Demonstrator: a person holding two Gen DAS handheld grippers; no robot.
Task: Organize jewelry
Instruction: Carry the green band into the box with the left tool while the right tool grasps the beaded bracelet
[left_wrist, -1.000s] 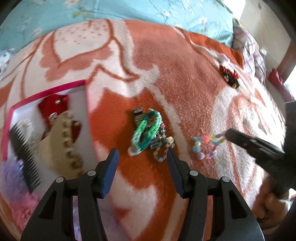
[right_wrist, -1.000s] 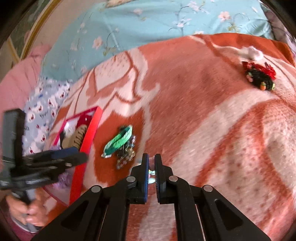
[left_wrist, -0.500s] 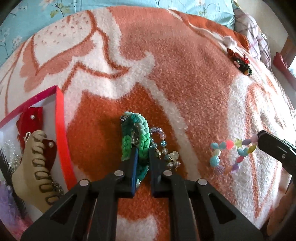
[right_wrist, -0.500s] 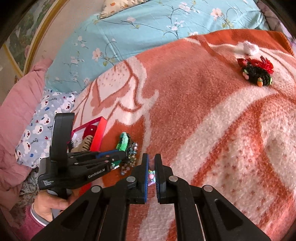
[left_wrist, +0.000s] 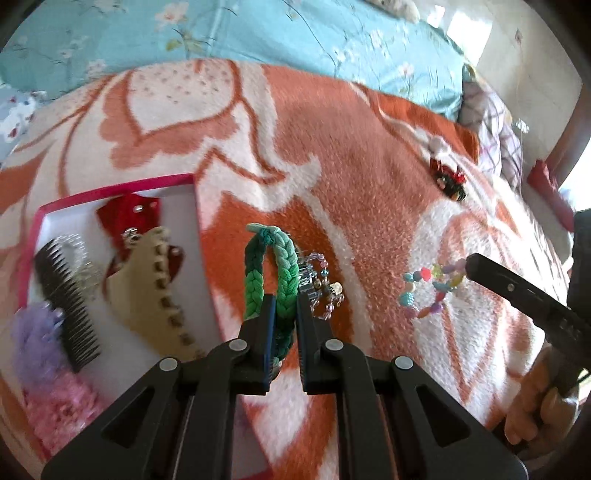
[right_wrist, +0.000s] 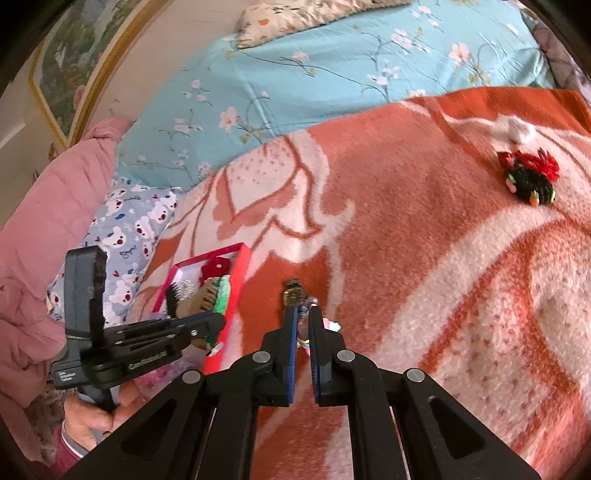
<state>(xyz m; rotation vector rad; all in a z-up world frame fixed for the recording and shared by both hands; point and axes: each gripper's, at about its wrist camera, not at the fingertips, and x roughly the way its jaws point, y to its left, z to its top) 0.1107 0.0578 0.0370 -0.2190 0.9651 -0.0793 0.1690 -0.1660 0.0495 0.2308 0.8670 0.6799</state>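
Pinching the green braided band (left_wrist: 284, 291), the left tool (left_wrist: 282, 314); right tool (right_wrist: 303, 332) clamps the bead bracelet (left_wrist: 432, 288).

Two grippers (left_wrist: 282, 314) (right_wrist: 302, 328), three bracelets (left_wrist: 271, 273) (left_wrist: 323, 288) (left_wrist: 430, 290) — one red-rimmed box (left_wrist: 114, 186), one comb (left_wrist: 68, 302)

The only lettering stands on the left gripper (right_wrist: 218, 321), seen at the lower left of the right wrist view. A line of small white print runs along the side of its black body, and a second small white label sits lower on the block near the handle. Both are too small and blurred to read. In the left wrist view, no text, number or brand mark can be made out on anything.
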